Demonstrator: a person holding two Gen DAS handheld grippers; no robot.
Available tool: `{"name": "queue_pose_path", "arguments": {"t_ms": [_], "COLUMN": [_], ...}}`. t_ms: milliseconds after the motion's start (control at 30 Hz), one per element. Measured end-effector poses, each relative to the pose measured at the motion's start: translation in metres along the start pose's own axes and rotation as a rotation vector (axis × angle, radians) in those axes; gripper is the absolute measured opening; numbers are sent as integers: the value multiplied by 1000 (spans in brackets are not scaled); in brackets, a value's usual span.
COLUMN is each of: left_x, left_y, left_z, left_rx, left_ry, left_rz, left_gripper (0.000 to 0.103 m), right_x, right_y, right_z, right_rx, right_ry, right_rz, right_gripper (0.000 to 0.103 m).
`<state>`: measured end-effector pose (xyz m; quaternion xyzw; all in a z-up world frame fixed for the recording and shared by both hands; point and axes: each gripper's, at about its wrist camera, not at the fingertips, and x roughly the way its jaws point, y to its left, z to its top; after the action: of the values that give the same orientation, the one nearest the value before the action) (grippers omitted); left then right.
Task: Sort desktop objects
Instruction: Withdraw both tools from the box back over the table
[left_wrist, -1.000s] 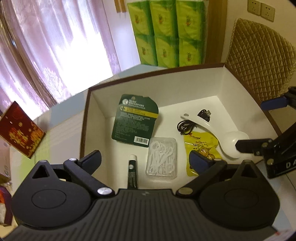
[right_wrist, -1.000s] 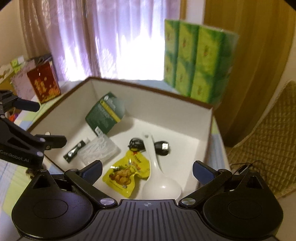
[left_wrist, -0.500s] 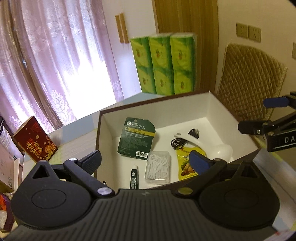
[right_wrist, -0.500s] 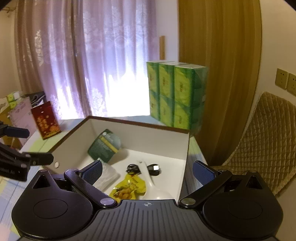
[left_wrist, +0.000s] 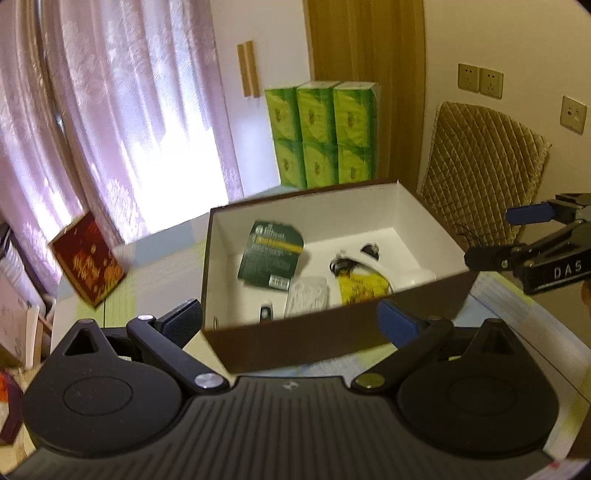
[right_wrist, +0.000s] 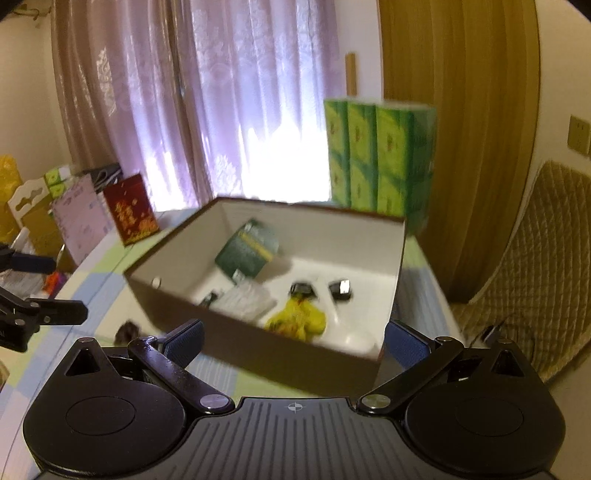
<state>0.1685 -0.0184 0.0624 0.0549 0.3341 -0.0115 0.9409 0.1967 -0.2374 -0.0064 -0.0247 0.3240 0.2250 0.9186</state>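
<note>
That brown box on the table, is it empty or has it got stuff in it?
Not empty. The brown box has no lid, and a green packet, a yellow snack pouch and a clear plastic case lie on its white floor.

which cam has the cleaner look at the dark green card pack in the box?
Left wrist: the green card pack lies nearly face-on, its yellow band and barcode visible. Right wrist shows it too, but smaller, skewed and motion-blurred against the box wall.

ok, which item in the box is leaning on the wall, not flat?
The dark green card pack: it leans against the box's far-left inner wall. The yellow snack pouch and clear plastic case lie flat.
</note>
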Motion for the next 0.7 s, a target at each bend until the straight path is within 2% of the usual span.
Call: {"name": "queue_pose_path", "arguments": {"t_ms": [200,367,533,700], "left_x": [-4,-7,-11,-12], "left_y": [19,27,28,22], "left_z": [-45,-84,-112,-124], "left_rx": [-134,-207,-248,-235], "left_ry": [136,225,275,294], "left_rz": [-12,11,9,27], "left_gripper": [100,100,99,99], "right_x": [3,8,13,21], "right_y": [0,9,24,40], "right_z": [-38,-64,-78,-88], "right_rx": [23,11,-6,-37], "right_ry": [129,216,259,287], "right_rz": [45,77,114,154], "right_gripper": [101,101,101,101]}}
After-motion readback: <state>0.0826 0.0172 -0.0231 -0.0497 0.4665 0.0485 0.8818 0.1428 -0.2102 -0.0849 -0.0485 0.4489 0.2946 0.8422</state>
